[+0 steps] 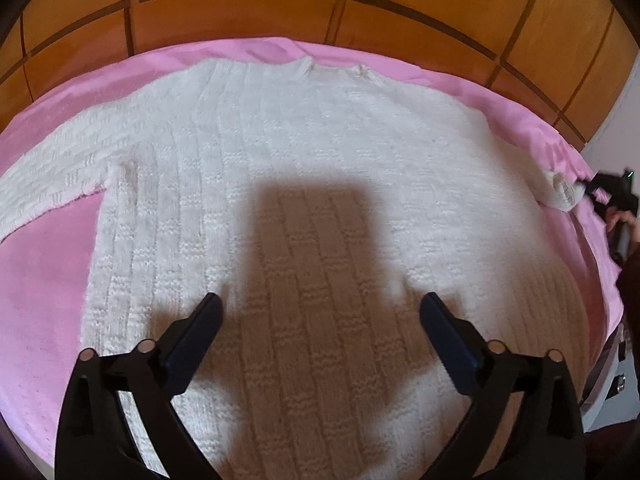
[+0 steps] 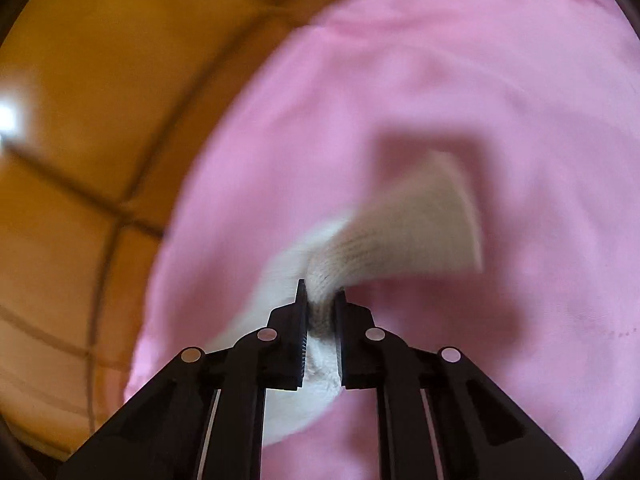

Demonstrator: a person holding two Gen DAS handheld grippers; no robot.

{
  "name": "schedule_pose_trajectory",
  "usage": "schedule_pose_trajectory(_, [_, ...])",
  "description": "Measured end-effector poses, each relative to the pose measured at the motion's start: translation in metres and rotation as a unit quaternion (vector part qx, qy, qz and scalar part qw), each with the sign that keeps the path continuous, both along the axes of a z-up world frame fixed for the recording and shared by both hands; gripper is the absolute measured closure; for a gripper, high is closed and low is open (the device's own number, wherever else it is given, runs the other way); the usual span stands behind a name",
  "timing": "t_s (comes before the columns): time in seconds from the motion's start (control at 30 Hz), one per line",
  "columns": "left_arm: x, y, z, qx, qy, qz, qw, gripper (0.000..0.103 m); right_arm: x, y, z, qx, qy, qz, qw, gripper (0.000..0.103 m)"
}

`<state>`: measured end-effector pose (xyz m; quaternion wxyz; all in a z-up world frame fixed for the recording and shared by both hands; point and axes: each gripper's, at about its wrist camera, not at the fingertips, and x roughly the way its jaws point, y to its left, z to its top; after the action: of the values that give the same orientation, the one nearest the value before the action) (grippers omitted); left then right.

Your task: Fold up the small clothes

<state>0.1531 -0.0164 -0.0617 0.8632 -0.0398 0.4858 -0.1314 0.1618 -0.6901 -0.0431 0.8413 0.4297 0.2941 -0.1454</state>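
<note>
A white knitted sweater lies flat on a pink sheet, neck at the far side, one sleeve stretched out to the left. My left gripper hovers open and empty over the sweater's lower body. My right gripper is shut on the cuff of the sweater's right sleeve, lifted a little above the pink sheet; that view is blurred. In the left wrist view the right gripper shows at the far right edge, holding the sleeve end.
A wooden panelled headboard runs behind the pink sheet and shows at the left in the right wrist view. A white piece of furniture stands at the right edge.
</note>
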Motion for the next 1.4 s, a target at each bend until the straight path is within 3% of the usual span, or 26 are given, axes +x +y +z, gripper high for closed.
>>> schedule_pose_trajectory(0.13, [0.008,0.007,-0.001,-0.009,0.008,0.008,0.9999,0.002,0.035,0.069,0.059,-0.049,-0.043,0.103,0.993,0.092])
schedule_pose_trajectory(0.27, [0.016,0.02,0.006,-0.041,0.004,0.024,0.9989,0.002,0.08,0.151,0.086,-0.071,-0.058,0.192,0.977,0.092])
schedule_pose_trajectory(0.47, [0.028,0.042,0.013,-0.085,0.004,0.049,0.9951,0.002,0.138,0.295,0.067,-0.073,-0.031,0.318,0.945,0.092])
schedule_pose_trajectory(0.63, [0.042,0.053,0.016,-0.134,0.009,0.051,0.9897,0.002,0.155,0.385,0.043,-0.086,-0.003,0.399,0.913,0.092])
schedule_pose_trajectory(0.67, [0.045,0.054,0.017,-0.138,0.011,0.052,0.9889,0.002,0.156,0.399,0.04,-0.092,0.0,0.413,0.906,0.083])
schedule_pose_trajectory(0.7, [0.048,0.054,0.017,-0.146,0.013,0.052,0.9878,0.002,0.152,0.407,0.04,-0.094,0.0,0.418,0.903,0.06])
schedule_pose_trajectory(0.73, [0.054,0.054,0.017,-0.157,0.016,0.053,0.9861,0.002,0.148,0.415,0.044,-0.093,-0.007,0.42,0.903,0.05])
schedule_pose_trajectory(0.77, [0.058,0.053,0.017,-0.164,0.018,0.054,0.9849,0.004,0.141,0.417,0.045,-0.091,-0.016,0.419,0.904,0.042])
schedule_pose_trajectory(0.97, [0.094,0.048,0.007,-0.191,0.043,0.061,0.9787,0.016,0.101,0.371,0.05,-0.086,-0.028,0.387,0.918,0.037])
schedule_pose_trajectory(1.2, [0.14,0.035,-0.015,-0.197,0.073,0.073,0.9749,0.042,0.039,0.291,0.02,-0.097,0.029,0.308,0.946,0.037])
schedule_pose_trajectory(1.23, [0.147,0.033,-0.016,-0.197,0.074,0.074,0.9748,0.05,0.032,0.281,0.016,-0.096,0.035,0.298,0.949,0.037])
schedule_pose_trajectory(1.3, [0.159,0.025,-0.016,-0.191,0.067,0.068,0.977,0.077,0.023,0.265,0.01,-0.091,0.043,0.278,0.955,0.037])
schedule_pose_trajectory(1.33, [0.163,0.023,-0.016,-0.189,0.064,0.066,0.9777,0.098,0.022,0.261,0.01,-0.09,0.043,0.272,0.957,0.037])
schedule_pose_trajectory(1.4, [0.169,0.022,-0.008,-0.183,0.044,0.07,0.9795,0.097,0.024,0.256,0.012,-0.091,0.04,0.263,0.96,0.037])
